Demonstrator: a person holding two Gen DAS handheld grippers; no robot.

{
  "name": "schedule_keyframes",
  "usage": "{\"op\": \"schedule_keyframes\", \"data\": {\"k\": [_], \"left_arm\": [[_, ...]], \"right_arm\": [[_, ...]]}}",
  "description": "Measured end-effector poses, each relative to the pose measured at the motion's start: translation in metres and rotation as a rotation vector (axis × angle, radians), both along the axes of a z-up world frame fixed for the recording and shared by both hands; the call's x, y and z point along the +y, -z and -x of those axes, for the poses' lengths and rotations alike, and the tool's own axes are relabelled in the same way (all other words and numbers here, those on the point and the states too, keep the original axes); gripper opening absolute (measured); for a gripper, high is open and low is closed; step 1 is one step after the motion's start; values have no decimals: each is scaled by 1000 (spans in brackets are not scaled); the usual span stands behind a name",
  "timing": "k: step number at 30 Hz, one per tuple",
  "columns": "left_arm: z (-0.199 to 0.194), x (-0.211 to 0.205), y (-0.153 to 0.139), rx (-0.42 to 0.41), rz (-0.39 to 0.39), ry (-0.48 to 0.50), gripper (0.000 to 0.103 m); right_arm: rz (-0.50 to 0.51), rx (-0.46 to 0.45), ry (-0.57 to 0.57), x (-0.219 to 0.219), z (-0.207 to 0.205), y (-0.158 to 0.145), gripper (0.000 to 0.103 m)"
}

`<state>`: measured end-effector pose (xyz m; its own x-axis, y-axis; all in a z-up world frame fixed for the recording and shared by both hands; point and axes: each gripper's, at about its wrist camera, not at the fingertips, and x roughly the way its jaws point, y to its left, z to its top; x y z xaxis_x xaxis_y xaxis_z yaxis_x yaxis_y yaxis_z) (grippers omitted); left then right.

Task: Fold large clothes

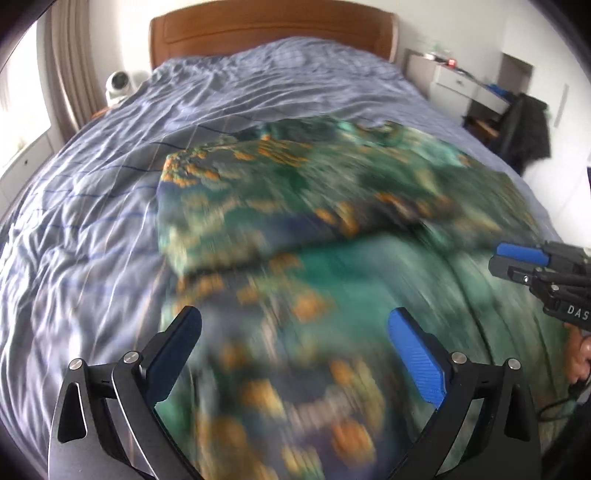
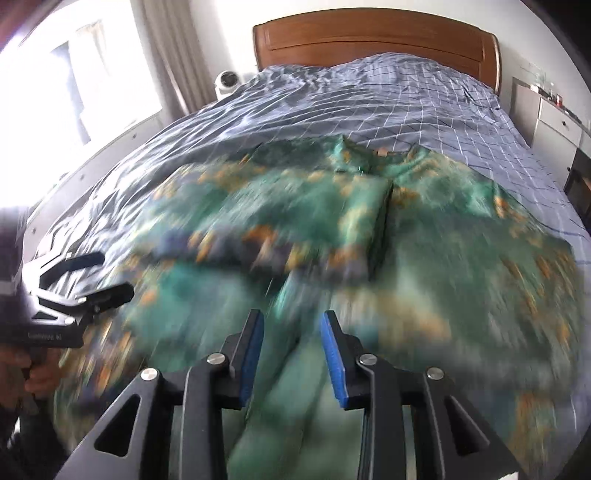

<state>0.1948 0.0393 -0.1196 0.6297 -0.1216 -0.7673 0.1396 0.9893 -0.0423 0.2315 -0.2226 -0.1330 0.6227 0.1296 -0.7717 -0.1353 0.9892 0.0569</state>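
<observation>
A large green garment (image 1: 295, 192) with orange and blue print lies spread on the bed, its far part folded over into a thicker layer; motion blur smears it in both views. My left gripper (image 1: 295, 321) hovers over its near part, open wide with nothing between the fingers. In the right wrist view the same garment (image 2: 443, 258) fills the middle. My right gripper (image 2: 291, 325) stands narrowly open above it. A ridge of green cloth runs under the gap, and the pads do not visibly press on it. Each gripper shows in the other's view: right gripper (image 1: 496, 256), left gripper (image 2: 110, 275).
The bed has a wrinkled blue-grey checked cover (image 1: 92, 221) and a wooden headboard (image 1: 273, 29). A white round device (image 1: 118, 83) sits at the bed's far left corner. A white dresser (image 1: 461, 81) and a dark garment on a chair (image 1: 528, 133) stand right. A hand (image 2: 40, 373) holds the left gripper.
</observation>
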Motion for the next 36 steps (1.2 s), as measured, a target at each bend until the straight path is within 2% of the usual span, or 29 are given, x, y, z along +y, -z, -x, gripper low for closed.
{"op": "schedule_keyframes", "data": {"k": [4, 7, 8, 10, 12, 15, 17, 19, 22, 25, 36], "left_arm": [[43, -21, 10, -26, -30, 49, 102], [44, -37, 37, 43, -84, 91, 101], [42, -39, 48, 77, -85, 92, 101], [44, -39, 49, 66, -89, 83, 101], [47, -38, 40, 58, -93, 90, 101], [56, -31, 32, 25, -59, 85, 102], [54, -27, 43, 51, -47, 72, 102], [56, -26, 54, 27, -41, 76, 103], [66, -30, 61, -45, -76, 105, 103], [69, -27, 63, -62, -53, 106, 103], [73, -25, 65, -83, -48, 103, 103]], "right_arm": [[56, -7, -7, 6, 73, 0, 42], [74, 29, 27, 4, 97, 20, 44], [73, 47, 42, 3, 99, 28, 44], [67, 70, 74, -3, 100, 44, 44], [62, 49, 99, -2, 103, 42, 44], [64, 14, 108, 1, 114, 30, 44], [66, -14, 110, 1, 123, 28, 48], [70, -28, 121, -2, 128, 37, 52], [63, -123, 104, -6, 139, 59, 52], [56, -203, 92, -6, 147, 67, 52], [38, -223, 102, -9, 147, 73, 52]]}}
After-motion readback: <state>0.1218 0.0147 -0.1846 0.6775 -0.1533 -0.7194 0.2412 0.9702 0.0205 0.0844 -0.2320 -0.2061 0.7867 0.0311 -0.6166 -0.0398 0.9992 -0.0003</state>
